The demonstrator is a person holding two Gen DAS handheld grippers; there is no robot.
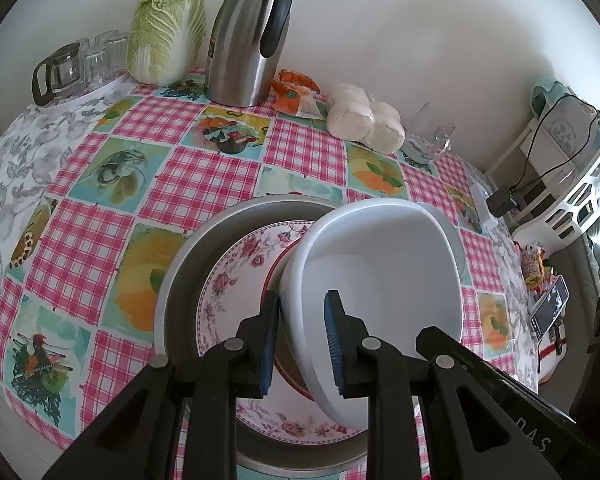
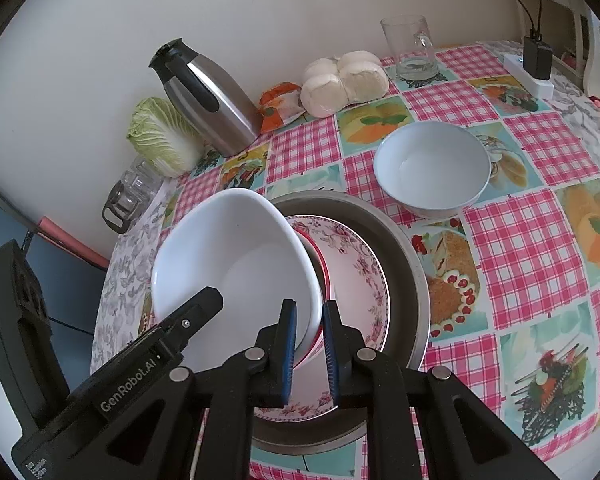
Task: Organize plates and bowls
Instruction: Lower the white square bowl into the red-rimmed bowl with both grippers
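I'm clamping the tilted white bowl by opposite rim edges with left tool and right tool over the floral plate in the metal pan, risking slip and chipping.

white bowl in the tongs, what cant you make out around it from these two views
- Left wrist view: the white bowl covers much of the floral plate and what it rests on.
- Right wrist view: the red-rimmed dish shows only as a sliver behind the bowl.
- Both views: the metal pan near edge is cut off behind the left tongs and right tongs.
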